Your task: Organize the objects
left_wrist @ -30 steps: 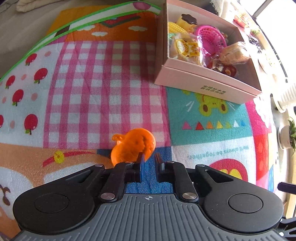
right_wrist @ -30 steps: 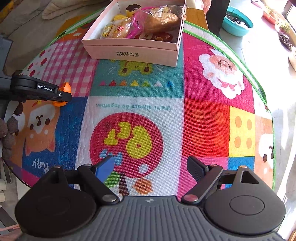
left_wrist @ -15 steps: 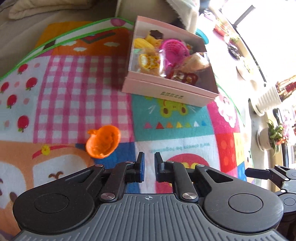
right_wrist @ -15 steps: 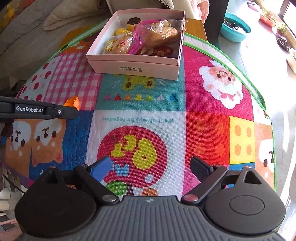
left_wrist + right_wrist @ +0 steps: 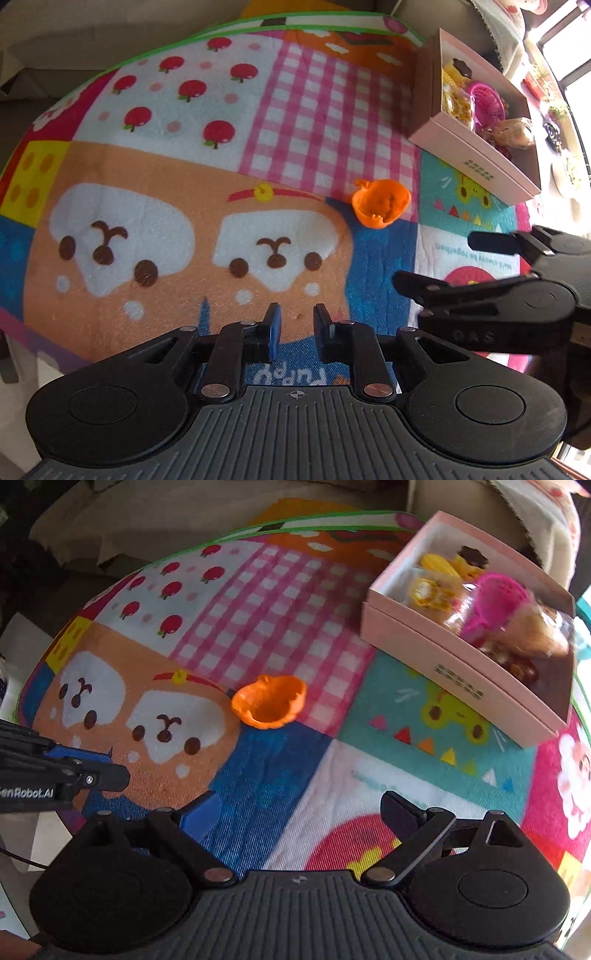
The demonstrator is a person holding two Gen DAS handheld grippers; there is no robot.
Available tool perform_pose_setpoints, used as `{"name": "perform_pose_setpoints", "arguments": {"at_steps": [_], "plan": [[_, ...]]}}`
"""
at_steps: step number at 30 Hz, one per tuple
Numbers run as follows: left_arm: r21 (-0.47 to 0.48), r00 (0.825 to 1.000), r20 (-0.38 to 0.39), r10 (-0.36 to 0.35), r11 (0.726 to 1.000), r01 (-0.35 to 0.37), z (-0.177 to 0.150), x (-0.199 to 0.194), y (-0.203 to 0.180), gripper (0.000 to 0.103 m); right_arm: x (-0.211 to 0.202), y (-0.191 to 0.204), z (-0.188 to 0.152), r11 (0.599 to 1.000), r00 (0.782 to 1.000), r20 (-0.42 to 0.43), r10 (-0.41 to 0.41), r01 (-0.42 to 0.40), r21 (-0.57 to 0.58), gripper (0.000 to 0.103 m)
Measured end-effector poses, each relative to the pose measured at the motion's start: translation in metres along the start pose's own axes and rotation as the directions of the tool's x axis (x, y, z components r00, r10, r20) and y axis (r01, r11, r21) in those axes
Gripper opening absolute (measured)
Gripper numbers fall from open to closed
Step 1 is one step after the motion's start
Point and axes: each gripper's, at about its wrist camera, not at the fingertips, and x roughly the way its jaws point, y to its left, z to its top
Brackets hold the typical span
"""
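An orange pumpkin-shaped toy cup lies on its side on the patchwork play mat; it also shows in the right wrist view. A pink open box holds several toys and snack packs at the far right; it shows in the right wrist view too. My left gripper has its jaws nearly together with nothing between them, near the mat's front edge, well short and left of the cup. My right gripper is open wide and empty, short of the cup.
The right gripper shows in the left wrist view, to the right of mine. The left gripper's fingers show at the left edge of the right wrist view. A grey sofa lies beyond the mat.
My left gripper has pulled back and swung left, leaving the orange cup on the mat. My right gripper has moved left toward the cup, still open.
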Motion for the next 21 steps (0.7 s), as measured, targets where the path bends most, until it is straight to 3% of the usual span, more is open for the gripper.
{"name": "perform_pose_setpoints", "arguments": {"at_steps": [4,7,8,11,12,21], "plan": [[-0.018,0.999,0.029,0.044,0.999,-0.043,0.000,-0.011,0.006,0.020,0.022,0.025,0.036,0.995,1.000,0.005,-0.019,0.019,-0.097,0.094],[-0.052,0.999,0.044,0.028,0.998,-0.026,-0.001,-0.016,0.012,0.020,0.039,0.036,0.057,0.992,0.999,-0.013,-0.035,0.033,-0.125,0.094],[-0.057,0.999,0.046,0.021,0.998,-0.019,-0.002,-0.016,0.013,0.020,0.043,0.038,0.060,0.990,0.999,-0.014,-0.043,0.041,-0.133,0.090],[-0.053,0.999,0.047,0.004,0.999,-0.002,-0.003,-0.017,0.013,0.020,0.050,0.043,0.066,0.984,0.998,-0.019,-0.066,0.062,-0.166,0.058],[-0.050,0.999,0.045,-0.001,0.999,0.003,-0.003,-0.017,0.013,0.020,0.050,0.043,0.067,0.984,0.998,-0.020,-0.065,0.060,-0.168,0.055],[0.037,0.999,-0.025,-0.025,0.999,0.026,0.004,-0.003,-0.003,0.020,0.007,0.023,0.030,0.993,0.998,0.013,-0.060,0.061,-0.102,0.055]]}}
